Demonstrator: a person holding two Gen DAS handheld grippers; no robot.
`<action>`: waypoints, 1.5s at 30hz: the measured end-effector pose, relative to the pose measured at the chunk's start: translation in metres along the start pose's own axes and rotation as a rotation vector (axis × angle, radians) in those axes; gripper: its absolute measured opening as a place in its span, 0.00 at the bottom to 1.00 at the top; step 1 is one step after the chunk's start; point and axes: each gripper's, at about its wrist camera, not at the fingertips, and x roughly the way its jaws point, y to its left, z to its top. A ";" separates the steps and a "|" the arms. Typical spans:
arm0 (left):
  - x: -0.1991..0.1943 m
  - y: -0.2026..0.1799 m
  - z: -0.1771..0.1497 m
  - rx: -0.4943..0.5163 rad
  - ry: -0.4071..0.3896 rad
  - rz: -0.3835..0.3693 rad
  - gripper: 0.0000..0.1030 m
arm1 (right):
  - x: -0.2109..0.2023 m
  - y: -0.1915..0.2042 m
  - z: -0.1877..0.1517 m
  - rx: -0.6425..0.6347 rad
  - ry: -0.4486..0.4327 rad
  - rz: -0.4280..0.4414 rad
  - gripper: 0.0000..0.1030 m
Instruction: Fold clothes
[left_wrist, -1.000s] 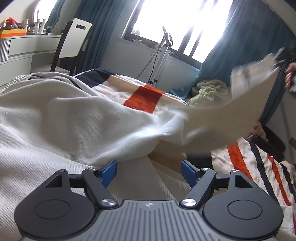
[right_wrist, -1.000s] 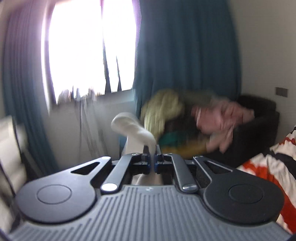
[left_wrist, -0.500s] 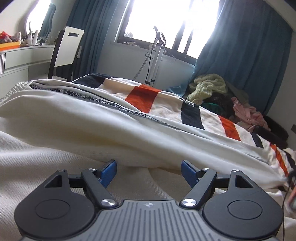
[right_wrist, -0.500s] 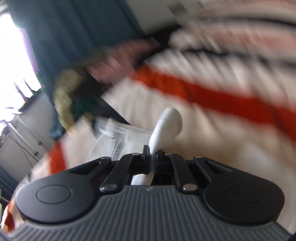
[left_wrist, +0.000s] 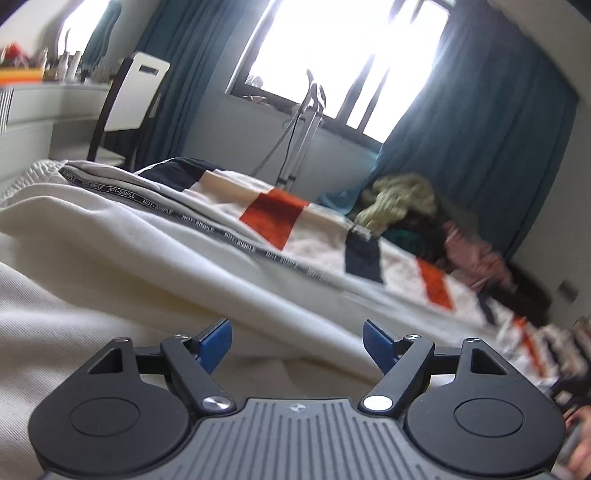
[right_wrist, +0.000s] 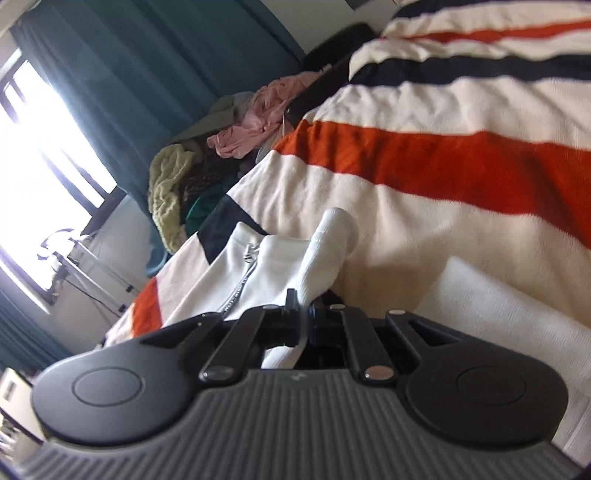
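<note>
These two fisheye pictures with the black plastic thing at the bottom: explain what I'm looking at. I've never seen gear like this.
There is no robot here. A person holds a two-finger gripper in each hand, and each gripper carries a camera looking forward along its fingers.

In the left wrist view, the left gripper is open, its blue pads spread above a cream garment lying on a bed.

In the right wrist view, the right gripper is shut on a bunched white fold of cloth, apparently part of that garment.

Under it lies a striped blanket in cream, orange and navy. A pile of other clothes sits by the teal curtains.
</note>
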 end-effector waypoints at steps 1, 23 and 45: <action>-0.002 0.007 0.007 -0.042 -0.003 -0.022 0.79 | -0.002 -0.002 0.002 0.017 0.015 0.005 0.07; 0.078 0.131 0.067 -0.477 0.064 0.209 0.14 | 0.005 -0.037 0.007 0.185 -0.009 0.055 0.06; 0.014 0.040 0.035 0.057 0.111 0.243 0.50 | -0.047 0.011 -0.006 -0.357 0.009 -0.155 0.36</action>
